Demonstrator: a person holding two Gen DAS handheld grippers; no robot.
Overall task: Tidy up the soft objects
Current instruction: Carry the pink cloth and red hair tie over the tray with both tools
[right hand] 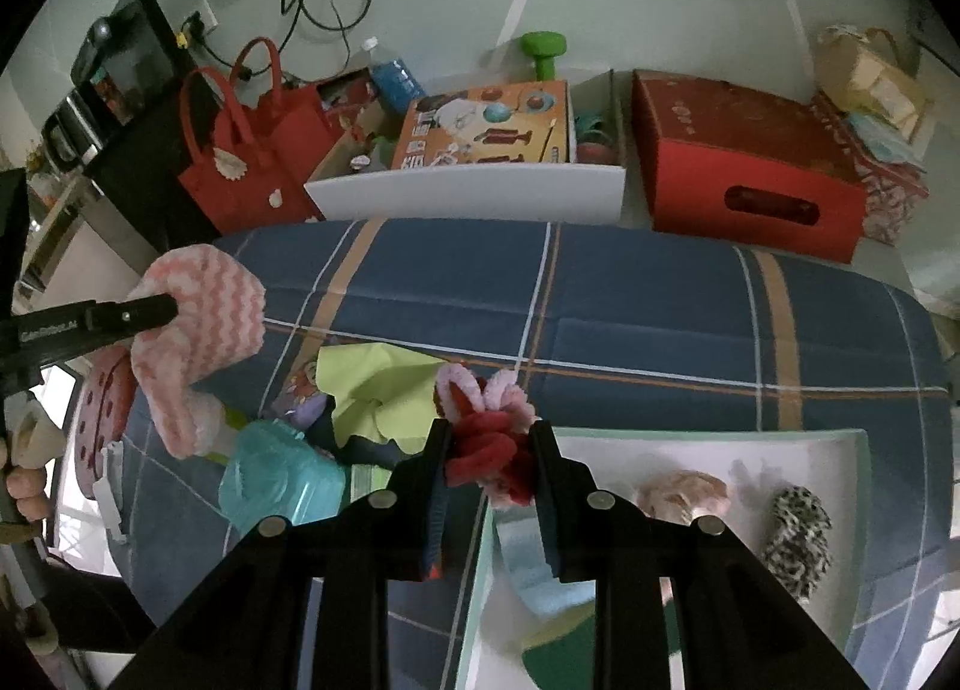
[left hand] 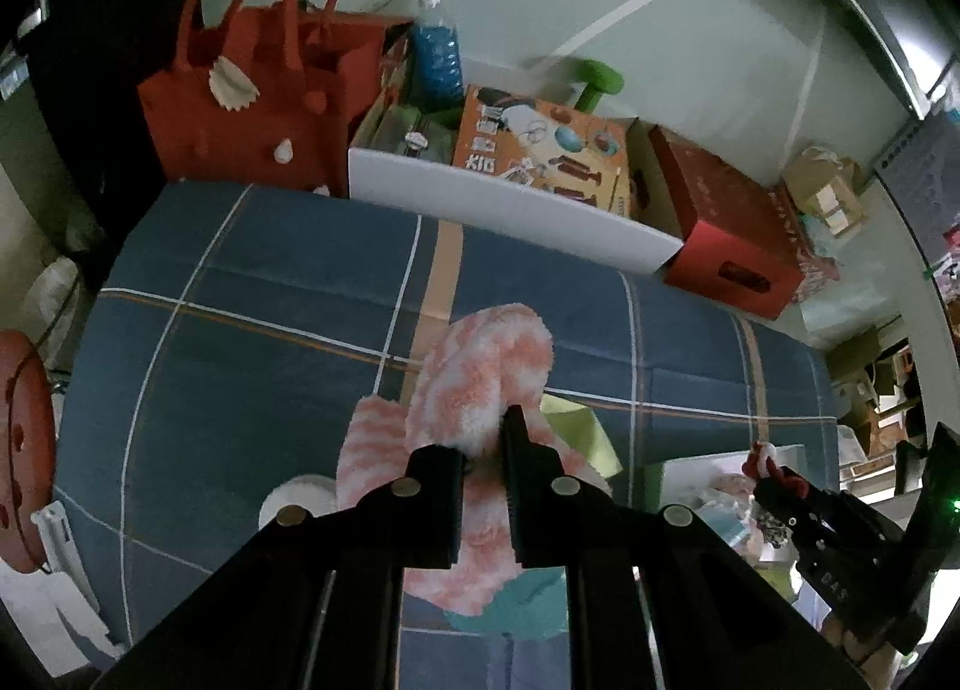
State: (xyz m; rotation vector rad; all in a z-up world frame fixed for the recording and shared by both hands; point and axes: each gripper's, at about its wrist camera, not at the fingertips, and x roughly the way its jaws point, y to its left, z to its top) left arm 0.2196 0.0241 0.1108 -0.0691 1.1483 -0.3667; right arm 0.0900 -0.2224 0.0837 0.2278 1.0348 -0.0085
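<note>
My left gripper (left hand: pixel 483 444) is shut on a pink-and-white fuzzy cloth (left hand: pixel 480 372) and holds it up above the blue plaid bed cover (left hand: pixel 240 300). The cloth (right hand: pixel 204 330) hangs from that gripper (right hand: pixel 150 312) at the left of the right wrist view. My right gripper (right hand: pixel 489 438) is shut on a red-and-pink fuzzy scrunchie (right hand: pixel 486 438), above the left edge of a white tray (right hand: pixel 828 450). The tray holds a leopard-print scrunchie (right hand: pixel 798 540), a beige soft item (right hand: pixel 684 495) and a light blue item (right hand: pixel 534 564). The right gripper (left hand: pixel 774 474) shows at the right of the left wrist view.
On the bed lie a yellow-green cloth (right hand: pixel 372 384), a teal plastic box (right hand: pixel 282 480) and a small purple item (right hand: pixel 300 396). Behind the bed stand a red felt bag (left hand: pixel 252 84), a white bin (left hand: pixel 510 204) with toy boxes and a red carton (right hand: pixel 750 180).
</note>
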